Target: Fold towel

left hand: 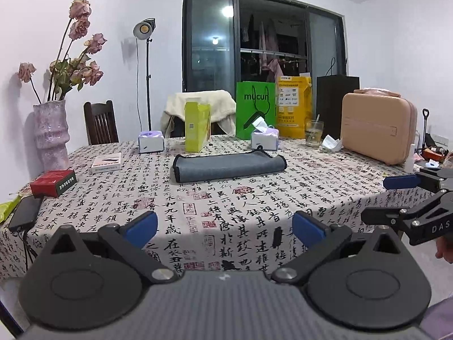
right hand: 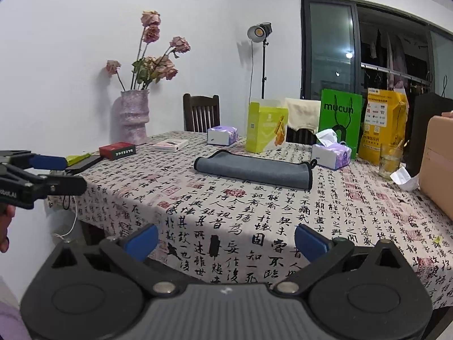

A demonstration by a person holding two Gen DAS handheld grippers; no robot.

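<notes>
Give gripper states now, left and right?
Left gripper: open, holding nothing, short of the towel.
Right gripper: open, holding nothing.

Table (left hand: 254,198) under a calligraphy-print cloth. Mid-table: folded grey towel (left hand: 228,166). Far edge: two tissue boxes (left hand: 151,141) (left hand: 265,138), yellow-green carton (left hand: 196,126), green mucun bag (left hand: 255,107), yellow bag (left hand: 294,106), glass (left hand: 313,133), beige case (left hand: 378,127). Left: pink vase (left hand: 51,133), red box (left hand: 53,182), white box (left hand: 106,163), black phone (left hand: 25,212).
</notes>
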